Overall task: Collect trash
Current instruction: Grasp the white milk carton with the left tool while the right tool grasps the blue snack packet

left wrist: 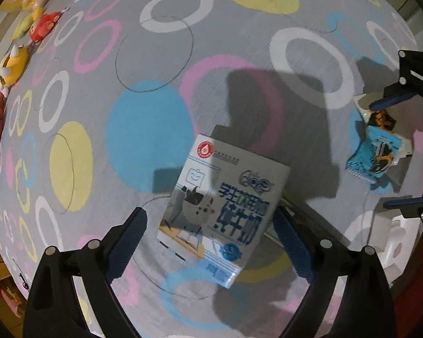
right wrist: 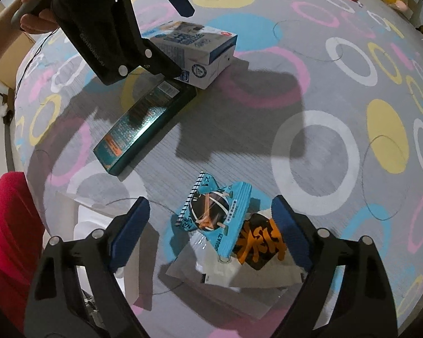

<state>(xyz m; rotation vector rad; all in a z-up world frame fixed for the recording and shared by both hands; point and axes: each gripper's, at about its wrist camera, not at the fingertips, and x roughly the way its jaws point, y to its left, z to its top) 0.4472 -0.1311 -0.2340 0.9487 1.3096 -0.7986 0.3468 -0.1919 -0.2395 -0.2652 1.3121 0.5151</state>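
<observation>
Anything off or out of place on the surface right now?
Only the litter: a milk carton lies on its side between the left gripper's open jaws, one corner overlapping a teal box. Crumpled snack wrappers sit piled between the right gripper's open jaws. No spill visible.

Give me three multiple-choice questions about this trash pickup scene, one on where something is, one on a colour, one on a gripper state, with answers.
1. Where does the milk carton lie?
A. between the left gripper's fingers
B. in a bin
C. on the plush toys

2. What colour is the snack wrapper ahead of the right gripper?
A. red
B. light blue
C. green

3. How do the right gripper's jaws stand?
A. shut on the wrapper
B. open
C. hidden

Answers: 1 A, the carton sits between both pads, untouched; 2 B, its foil is blue; 3 B, both pads stand apart.
</observation>
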